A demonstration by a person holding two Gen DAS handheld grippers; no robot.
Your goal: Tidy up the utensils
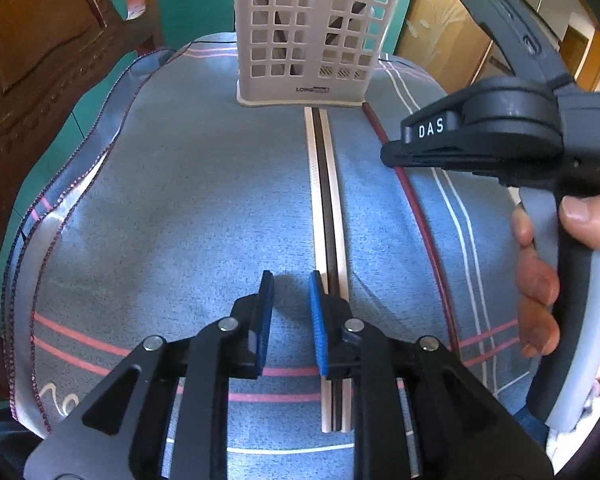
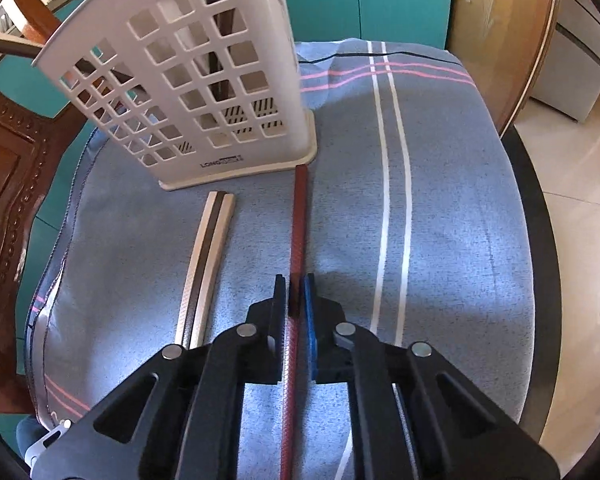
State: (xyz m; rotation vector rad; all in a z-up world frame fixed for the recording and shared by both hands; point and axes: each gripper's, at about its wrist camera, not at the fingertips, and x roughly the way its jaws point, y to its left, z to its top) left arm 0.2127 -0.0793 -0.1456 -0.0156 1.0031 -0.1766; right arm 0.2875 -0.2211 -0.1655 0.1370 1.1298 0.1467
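Observation:
A beige slotted utensil holder [image 1: 312, 36] stands at the far end of a blue striped cloth [image 1: 180, 200]; it also shows in the right wrist view [image 2: 188, 80]. Three chopsticks, two cream and one dark [image 1: 326, 200], lie side by side in front of it, also in the right wrist view [image 2: 206, 256]. A red chopstick [image 2: 298, 224] lies to their right. My left gripper [image 1: 290, 292] is open and empty just left of the three chopsticks. My right gripper [image 2: 292, 292] is shut on the red chopstick, which lies along the cloth.
Dark utensils stand inside the holder [image 2: 220, 40]. A carved wooden chair [image 1: 32, 60] stands at the left. The cloth-covered table's edge [image 2: 540, 240] drops off at the right onto a tiled floor. The right gripper's body and the hand holding it [image 1: 540, 272] fill the left view's right side.

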